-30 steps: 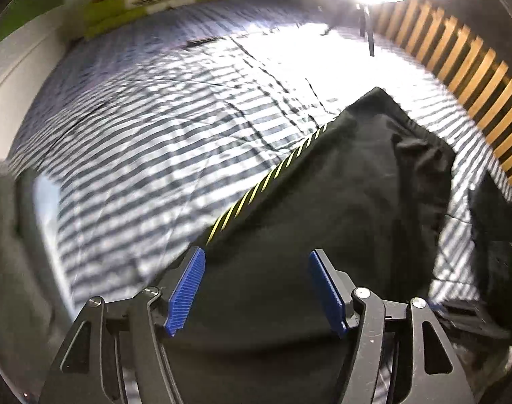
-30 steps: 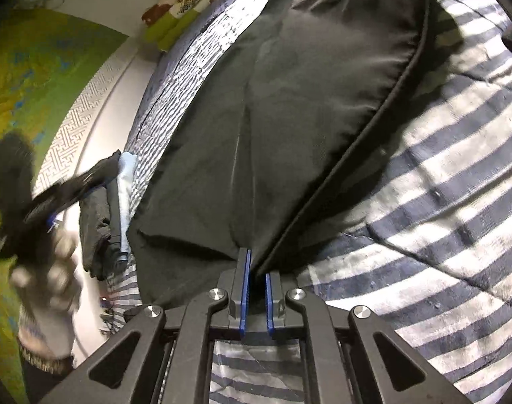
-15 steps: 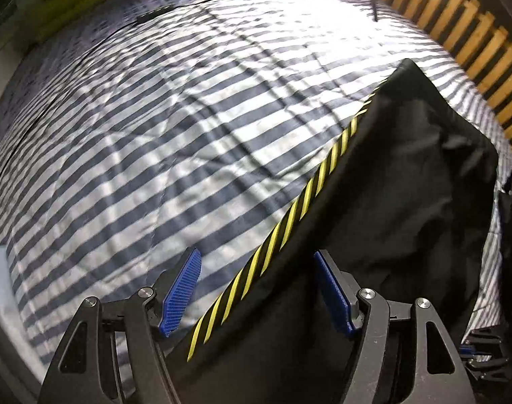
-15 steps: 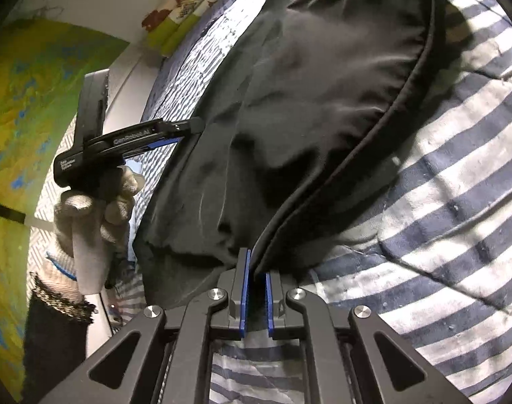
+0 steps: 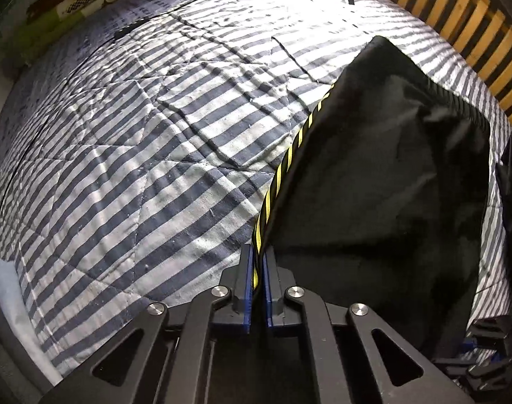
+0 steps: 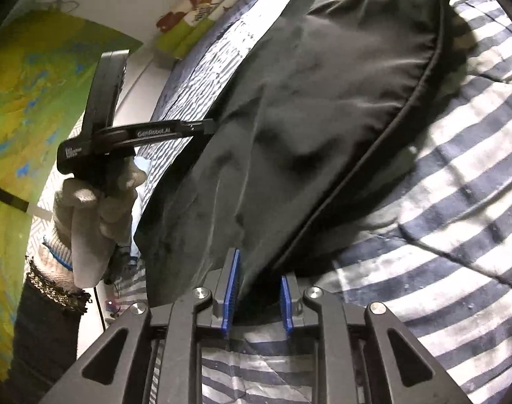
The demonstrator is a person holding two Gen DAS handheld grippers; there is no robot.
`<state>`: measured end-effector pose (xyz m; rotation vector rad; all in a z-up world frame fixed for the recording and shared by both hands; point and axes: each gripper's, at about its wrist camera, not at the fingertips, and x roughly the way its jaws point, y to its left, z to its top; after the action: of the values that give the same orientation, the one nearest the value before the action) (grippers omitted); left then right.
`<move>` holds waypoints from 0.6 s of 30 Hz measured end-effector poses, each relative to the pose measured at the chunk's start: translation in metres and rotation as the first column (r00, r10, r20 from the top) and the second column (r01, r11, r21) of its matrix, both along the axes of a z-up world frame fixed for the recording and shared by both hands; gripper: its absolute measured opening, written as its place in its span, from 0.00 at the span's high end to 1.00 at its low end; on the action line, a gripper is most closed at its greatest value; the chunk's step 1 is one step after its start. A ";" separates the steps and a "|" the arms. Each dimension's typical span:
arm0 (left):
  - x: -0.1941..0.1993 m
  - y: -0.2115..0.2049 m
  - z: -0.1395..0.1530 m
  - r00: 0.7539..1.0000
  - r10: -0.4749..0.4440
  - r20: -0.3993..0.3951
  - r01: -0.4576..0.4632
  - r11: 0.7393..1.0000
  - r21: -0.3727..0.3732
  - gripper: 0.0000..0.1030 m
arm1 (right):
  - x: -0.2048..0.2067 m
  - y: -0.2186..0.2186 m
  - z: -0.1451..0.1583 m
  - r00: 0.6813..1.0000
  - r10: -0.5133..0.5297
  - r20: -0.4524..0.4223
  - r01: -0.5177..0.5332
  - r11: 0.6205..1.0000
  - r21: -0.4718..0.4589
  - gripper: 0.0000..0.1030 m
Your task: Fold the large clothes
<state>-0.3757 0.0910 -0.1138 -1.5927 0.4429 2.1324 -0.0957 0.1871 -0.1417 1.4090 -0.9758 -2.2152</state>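
A large black garment (image 5: 383,175) lies on the striped bed; its edge carries a yellow-and-black striped trim (image 5: 289,158). My left gripper (image 5: 258,252) is shut on that trim, which is pinched between the blue pads. In the right wrist view the garment (image 6: 323,101) bulges up in soft folds. My right gripper (image 6: 259,269) has its jaws opening, and a fold of black cloth hangs loose between the parted pads. A gloved hand (image 6: 94,208) holds the left gripper (image 6: 148,133) at the garment's far left edge.
The blue-and-white striped bed cover (image 5: 138,168) spreads wide to the left of the garment. Wooden slats (image 5: 457,10) line the far right side. A green patterned pillow (image 5: 70,3) lies at the far end. A pale folded cloth (image 5: 6,286) sits at the bed's left edge.
The left gripper came down over the striped trim and closed on it. The right gripper's pads, shut on the garment before, have parted.
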 end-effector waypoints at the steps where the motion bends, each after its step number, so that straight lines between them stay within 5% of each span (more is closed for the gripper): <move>1: 0.001 -0.003 0.003 1.000 0.013 0.000 -0.013 1.000 0.015 0.96 | -0.001 0.001 -0.001 1.000 0.006 0.002 -0.006 1.000 0.001 0.91; 6: 0.023 -0.015 0.040 0.999 0.051 -0.009 -0.048 0.984 0.173 0.97 | -0.005 0.018 0.004 1.000 0.022 -0.008 -0.022 0.998 -0.065 0.93; 18: 0.139 -0.072 0.223 0.968 0.209 -0.139 -0.109 0.848 0.518 0.97 | 0.048 0.086 0.153 0.940 0.068 -0.336 -0.103 0.991 -0.088 0.93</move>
<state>-0.2365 0.0190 0.1088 -1.1592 -0.2039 2.2844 -0.0480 0.2729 0.0115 0.9699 -0.8779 -2.2062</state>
